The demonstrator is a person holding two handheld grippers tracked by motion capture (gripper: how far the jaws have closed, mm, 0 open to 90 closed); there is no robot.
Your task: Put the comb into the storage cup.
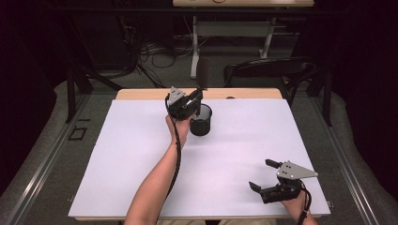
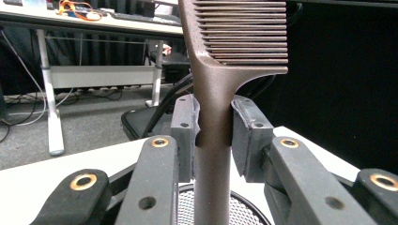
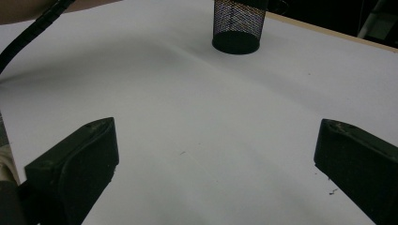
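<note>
A dark brown comb (image 1: 203,73) stands upright, teeth end up, its handle (image 2: 213,117) clamped between the pads of my left gripper (image 1: 196,97). The lower end of the handle reaches down into a black mesh cup (image 1: 201,122) at the far middle of the white table (image 1: 141,154). The cup's rim (image 2: 246,207) shows just below the jaws of the left gripper (image 2: 213,133). My right gripper (image 1: 260,174) rests near the front right corner, wide open and holding nothing. The right gripper view looks between the spread jaws of that gripper (image 3: 218,145) toward the mesh cup (image 3: 237,23).
The left gripper's cable (image 1: 177,150) trails along the forearm. A wooden strip (image 1: 244,93) edges the table's far side. Behind it stand a black chair (image 1: 267,68) and a desk frame (image 1: 234,30) with floor cables.
</note>
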